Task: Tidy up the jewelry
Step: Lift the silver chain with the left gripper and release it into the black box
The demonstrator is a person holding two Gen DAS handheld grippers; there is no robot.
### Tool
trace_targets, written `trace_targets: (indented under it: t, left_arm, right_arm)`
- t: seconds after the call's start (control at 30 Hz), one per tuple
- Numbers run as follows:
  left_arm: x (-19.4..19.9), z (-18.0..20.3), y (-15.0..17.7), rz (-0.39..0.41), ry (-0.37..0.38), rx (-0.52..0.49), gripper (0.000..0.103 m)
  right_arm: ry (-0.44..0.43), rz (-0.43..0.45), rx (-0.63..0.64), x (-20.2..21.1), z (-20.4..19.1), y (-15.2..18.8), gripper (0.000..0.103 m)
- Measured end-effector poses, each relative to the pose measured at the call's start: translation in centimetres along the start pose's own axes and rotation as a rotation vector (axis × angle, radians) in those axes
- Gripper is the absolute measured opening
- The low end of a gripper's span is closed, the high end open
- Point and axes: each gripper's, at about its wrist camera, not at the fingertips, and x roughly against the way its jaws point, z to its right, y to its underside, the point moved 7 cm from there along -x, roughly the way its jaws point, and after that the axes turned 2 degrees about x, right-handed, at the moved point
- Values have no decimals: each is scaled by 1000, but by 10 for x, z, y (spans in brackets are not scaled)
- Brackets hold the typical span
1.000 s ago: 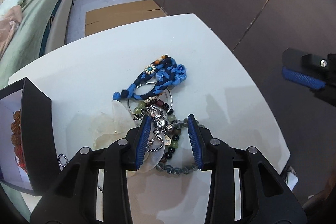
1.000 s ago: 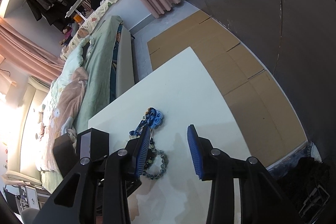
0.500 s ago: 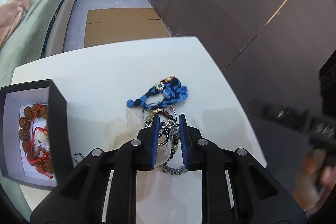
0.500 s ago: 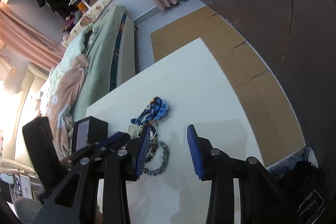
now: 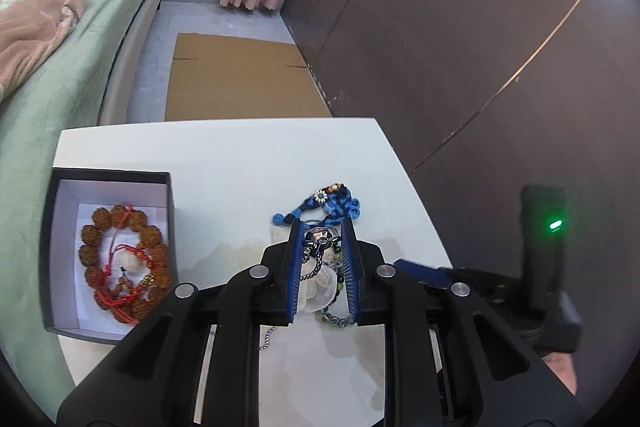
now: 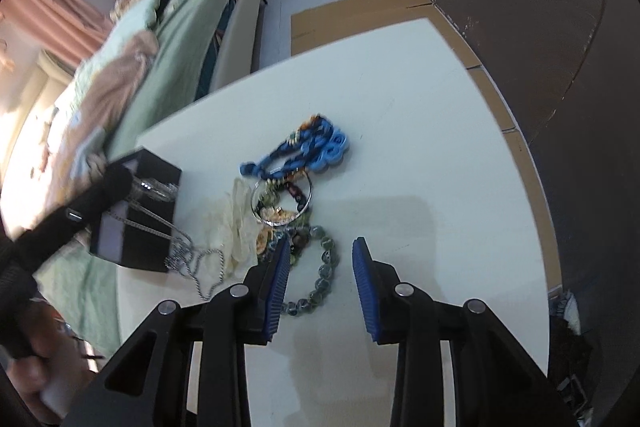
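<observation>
The left gripper (image 5: 321,239) covers most of the silver chain (image 5: 316,251) caught between its pads, and hides the beaded bracelet (image 5: 336,319) at 6 o'clock. In the right wrist view, motion blurs the black box (image 6: 156,227) at 9 o'clock. The person's hand (image 6: 28,379) is cut off at 8 o'clock.

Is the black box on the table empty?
No. The black box holds a brown bead bracelet with red cord.
</observation>
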Motion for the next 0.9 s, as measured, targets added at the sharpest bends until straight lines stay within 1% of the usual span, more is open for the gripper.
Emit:
trace_targets:
  t: [0.13, 0.23, 0.27, 0.3, 0.37, 0.4, 0.5, 0.57, 0.6, 0.7, 0.9]
  left_arm:
    - [10, -5, -4, 19, 9, 17, 19]
    - [18, -8, -6, 34, 16, 29, 19]
    - [22, -10, -7, 39, 19, 33, 19]
    - [25, -10, -7, 44, 21, 36, 19]
    - [34, -12, -9, 62, 27, 44, 19]
    - [39, -13, -10, 72, 30, 46, 19]
    - [53, -12, -15, 102, 33, 44, 19]
    - [65, -9, -20, 128, 22, 24, 19]
    - [72, -8, -24, 142, 15, 19, 19]
    - [91, -7, -37, 187, 8, 23, 19]
    - [126, 10, -61, 255, -27, -32, 19]
  right_arm:
    - [59, -16, 30, -11, -4, 2, 31]
    - [159, -22, 73, -19, -6, 5, 30]
    - [174, -27, 84, -21, -7, 5, 28]
    - [187, -35, 97, -26, -9, 7, 24]
    - [218, -24, 130, -25, -14, 6, 16]
    - [214, -25, 133, -24, -15, 5, 10]
    - [181, -4, 124, -14, -20, 2, 10]
    - [157, 37, 111, 0, -22, -2, 10]
    - [118, 68, 89, 13, -25, -6, 10]
    - [51, 132, 59, 39, -32, -13, 10]
    - [-32, 217, 42, 70, -42, -20, 10]
